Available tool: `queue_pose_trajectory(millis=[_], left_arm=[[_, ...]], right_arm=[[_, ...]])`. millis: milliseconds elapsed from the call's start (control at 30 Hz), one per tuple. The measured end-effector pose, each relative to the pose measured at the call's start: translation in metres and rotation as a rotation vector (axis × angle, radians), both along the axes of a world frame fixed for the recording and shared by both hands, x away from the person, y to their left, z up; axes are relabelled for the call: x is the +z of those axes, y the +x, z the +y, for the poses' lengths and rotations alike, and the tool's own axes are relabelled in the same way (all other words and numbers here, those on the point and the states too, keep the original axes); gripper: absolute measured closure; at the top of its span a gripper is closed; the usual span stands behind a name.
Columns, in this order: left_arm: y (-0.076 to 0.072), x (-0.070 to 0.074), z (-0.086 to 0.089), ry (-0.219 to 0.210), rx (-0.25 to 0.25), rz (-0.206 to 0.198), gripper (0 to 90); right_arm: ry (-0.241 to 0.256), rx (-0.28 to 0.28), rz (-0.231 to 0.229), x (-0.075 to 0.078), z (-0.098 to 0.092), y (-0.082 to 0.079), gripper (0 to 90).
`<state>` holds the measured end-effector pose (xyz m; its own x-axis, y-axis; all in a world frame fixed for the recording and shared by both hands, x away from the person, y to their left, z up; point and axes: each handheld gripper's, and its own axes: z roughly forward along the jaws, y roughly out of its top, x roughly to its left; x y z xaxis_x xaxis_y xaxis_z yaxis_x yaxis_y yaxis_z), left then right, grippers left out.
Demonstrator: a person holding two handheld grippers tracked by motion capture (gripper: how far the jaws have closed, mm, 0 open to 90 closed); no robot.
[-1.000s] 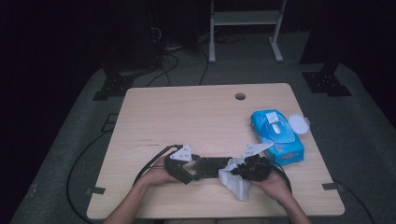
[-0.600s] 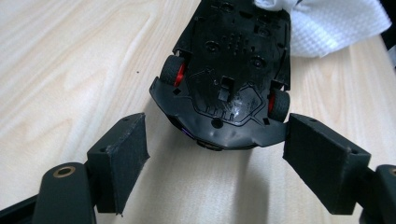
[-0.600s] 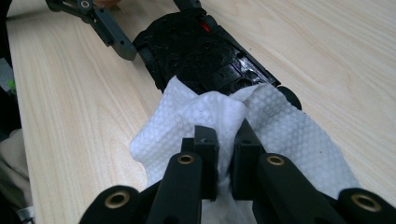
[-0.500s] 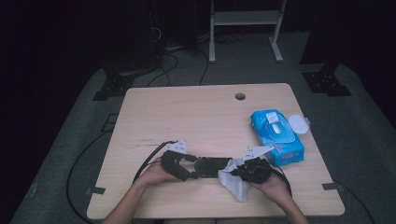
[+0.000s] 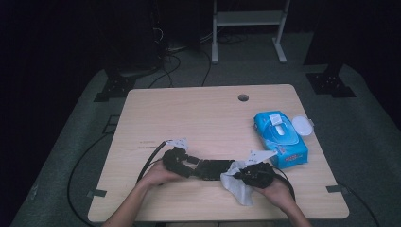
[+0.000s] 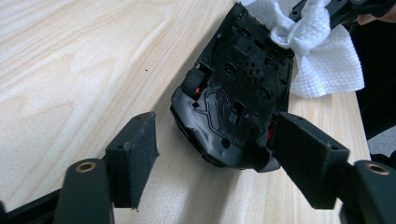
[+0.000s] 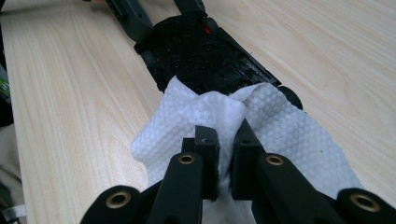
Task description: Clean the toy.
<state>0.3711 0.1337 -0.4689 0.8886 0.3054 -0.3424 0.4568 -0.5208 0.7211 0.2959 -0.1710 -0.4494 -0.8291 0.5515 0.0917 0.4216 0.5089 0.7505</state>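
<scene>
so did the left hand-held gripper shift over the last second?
Yes. The left hand-held gripper slid left and toward the table's near edge, farther from the blue wipes pack.

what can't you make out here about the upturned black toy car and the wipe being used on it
- Toy car top side: it faces the table in the left gripper view, so body colour and shape stay hidden.
- Its far end: covered by the white wipe in the right gripper view.
- Wipe's pinched part: hidden between the right gripper jaws.
- Print on the blue wipes pack: too small in the high view.
- Left gripper: whether its right jaw touches the car is unclear.
</scene>
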Motion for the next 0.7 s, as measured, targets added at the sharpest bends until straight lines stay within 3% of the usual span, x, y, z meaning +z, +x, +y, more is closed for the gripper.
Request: queue_pose_trajectory(millis=[200,500,700], left_arm=[[-0.0010,-0.0021,-0.0095,0.039,-0.019,0.001,35.1],[-0.0005,-0.0037,-0.0105,0.036,-0.011,0.015,35.3],[-0.0007,-0.0034,-0.0113,0.038,-0.008,0.013,34.0]], right_arm=[[-0.008,0.021,-0.014,0.0002,0.0017,-0.0029,83.7],[0.018,0.023,-0.002,-0.0023,-0.0003,-0.0048,83.7],[0.028,0.023,-0.027,-0.0051,-0.0009,-0.0088,84.0]])
